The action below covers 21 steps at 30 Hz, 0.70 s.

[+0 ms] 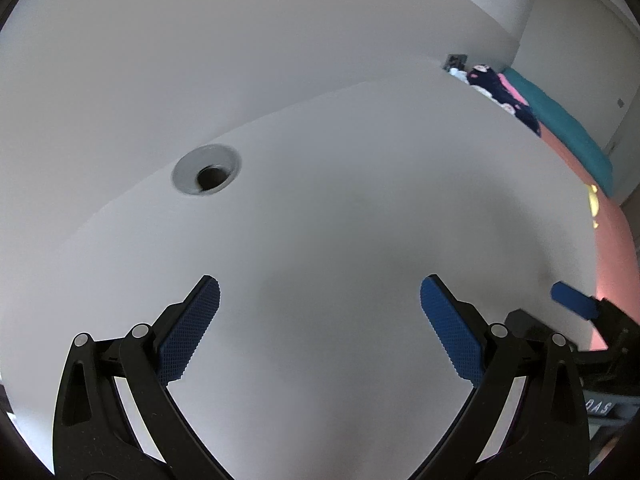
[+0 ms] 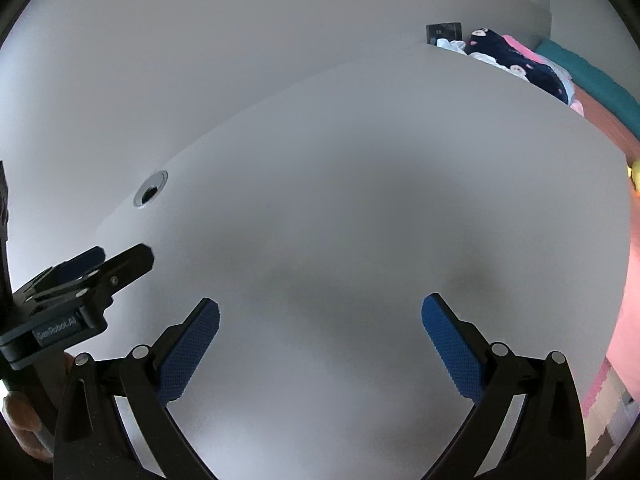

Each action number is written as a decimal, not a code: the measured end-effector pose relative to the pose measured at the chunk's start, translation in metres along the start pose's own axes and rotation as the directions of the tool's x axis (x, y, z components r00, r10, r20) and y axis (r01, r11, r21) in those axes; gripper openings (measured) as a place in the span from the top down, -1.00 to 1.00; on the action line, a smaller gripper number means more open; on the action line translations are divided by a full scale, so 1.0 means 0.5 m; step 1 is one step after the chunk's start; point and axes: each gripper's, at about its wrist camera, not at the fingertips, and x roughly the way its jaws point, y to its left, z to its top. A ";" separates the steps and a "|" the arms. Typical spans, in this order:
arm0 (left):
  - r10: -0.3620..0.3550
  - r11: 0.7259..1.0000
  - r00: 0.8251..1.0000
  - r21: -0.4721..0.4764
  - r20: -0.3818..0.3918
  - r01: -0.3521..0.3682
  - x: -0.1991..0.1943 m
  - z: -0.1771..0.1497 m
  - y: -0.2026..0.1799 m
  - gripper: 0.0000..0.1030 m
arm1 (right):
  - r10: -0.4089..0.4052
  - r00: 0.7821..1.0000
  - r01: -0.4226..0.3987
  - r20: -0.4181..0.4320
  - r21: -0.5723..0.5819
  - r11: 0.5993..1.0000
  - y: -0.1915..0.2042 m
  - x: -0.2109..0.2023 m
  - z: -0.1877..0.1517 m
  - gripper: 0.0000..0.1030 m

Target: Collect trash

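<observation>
**Over a bare white desk, no trash in sight**

Upper left of the left wrist view: cable grommet hole [image 1: 207, 169] set in the white desk [image 1: 340, 208]. Lower centre: our left gripper [image 1: 320, 300], jaws spread wide, nothing between the blue pads [image 1: 192, 332]. Lower right edge: a blue tip of our right gripper [image 1: 572, 300] pokes into frame just beside it. Upper right, past the desk's far edge: a dark patterned cloth [image 1: 500, 88], a teal strip and a pink surface.

Right wrist view, left edge: the left gripper seen side-on, a hand [image 2: 22, 420] partly visible beneath it. Lower centre: the right gripper [image 2: 320, 316], jaws likewise wide apart and empty.

Trash: none that we can see on the desk. White crumpled bits [image 2: 450, 45] at the far corner could be paper; too small to tell.

Our judgement: the search step is in hand. The next move calls for swinging both cameras toward that far corner before committing to a grasp.
</observation>
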 end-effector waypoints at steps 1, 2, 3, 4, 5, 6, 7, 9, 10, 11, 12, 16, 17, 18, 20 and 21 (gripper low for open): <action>0.006 1.000 1.000 0.003 0.002 -0.006 0.001 -0.006 0.001 -0.89 | -0.006 1.000 0.006 0.000 -0.003 1.000 0.003 0.006 0.000 -0.96; 0.012 1.000 1.000 0.006 0.002 -0.012 0.005 -0.011 0.006 -0.89 | -0.014 1.000 0.014 0.001 -0.007 1.000 0.006 0.010 -0.002 -0.96; 0.019 1.000 1.000 0.008 0.001 -0.019 0.009 -0.018 0.012 -0.89 | -0.026 1.000 0.026 0.004 -0.012 1.000 0.007 0.013 -0.005 -0.96; 0.020 1.000 1.000 0.009 0.000 -0.020 0.012 -0.021 0.015 -0.89 | -0.036 0.999 0.036 0.005 -0.016 0.999 0.010 0.018 -0.007 -0.96; 0.022 1.000 1.000 0.010 -0.001 -0.022 0.016 -0.026 0.019 -0.89 | -0.040 0.999 0.040 0.004 -0.018 0.999 0.011 0.023 -0.009 -0.96; 0.024 1.000 1.000 0.011 -0.002 -0.024 0.019 -0.030 0.021 -0.89 | -0.042 0.999 0.042 0.002 -0.019 0.999 0.011 0.029 -0.008 -0.96; 0.028 1.000 1.000 0.010 0.002 -0.028 0.023 -0.033 0.023 -0.89 | -0.046 0.999 0.046 0.002 -0.018 0.999 0.012 0.034 -0.009 -0.96; 0.032 0.999 0.999 0.014 0.007 -0.032 0.024 -0.036 0.023 -0.89 | -0.055 0.998 0.055 0.001 -0.021 0.998 0.013 0.041 -0.013 -0.96; 0.033 0.999 0.999 0.020 0.009 -0.033 0.026 -0.039 0.024 -0.89 | -0.059 0.998 0.059 0.001 -0.023 0.998 0.013 0.044 -0.014 -0.96; 0.034 0.999 0.999 0.024 0.007 -0.034 0.028 -0.040 0.024 -0.89 | -0.068 0.998 0.068 0.009 -0.028 0.997 0.014 0.044 -0.016 -0.96; 0.036 0.999 0.999 0.027 0.005 -0.036 0.030 -0.042 0.025 -0.89 | -0.074 0.997 0.075 0.012 -0.033 0.997 0.015 0.045 -0.016 -0.96; 0.066 0.997 0.998 0.034 0.004 -0.066 0.041 -0.050 0.029 -0.89 | -0.114 0.993 0.115 0.029 -0.053 0.992 0.020 0.050 -0.019 -0.96; 0.065 0.997 0.998 0.034 0.003 -0.065 0.041 -0.049 0.030 -0.89 | -0.125 0.992 0.127 0.033 -0.060 0.990 0.021 0.052 -0.019 -0.96; 0.061 0.998 0.998 0.031 0.005 -0.061 0.044 -0.046 0.028 -0.89 | -0.142 0.989 0.144 0.038 -0.069 0.987 0.024 0.055 -0.020 -0.96; 0.080 0.996 0.997 0.036 0.000 -0.080 0.051 -0.046 0.029 -0.89 | -0.167 0.985 0.171 0.047 -0.085 0.982 0.030 0.060 -0.021 -0.96; 0.087 0.995 0.996 0.040 -0.002 -0.086 0.052 -0.046 0.027 -0.89 | -0.165 0.985 0.168 0.048 -0.081 0.982 0.029 0.061 -0.021 -0.96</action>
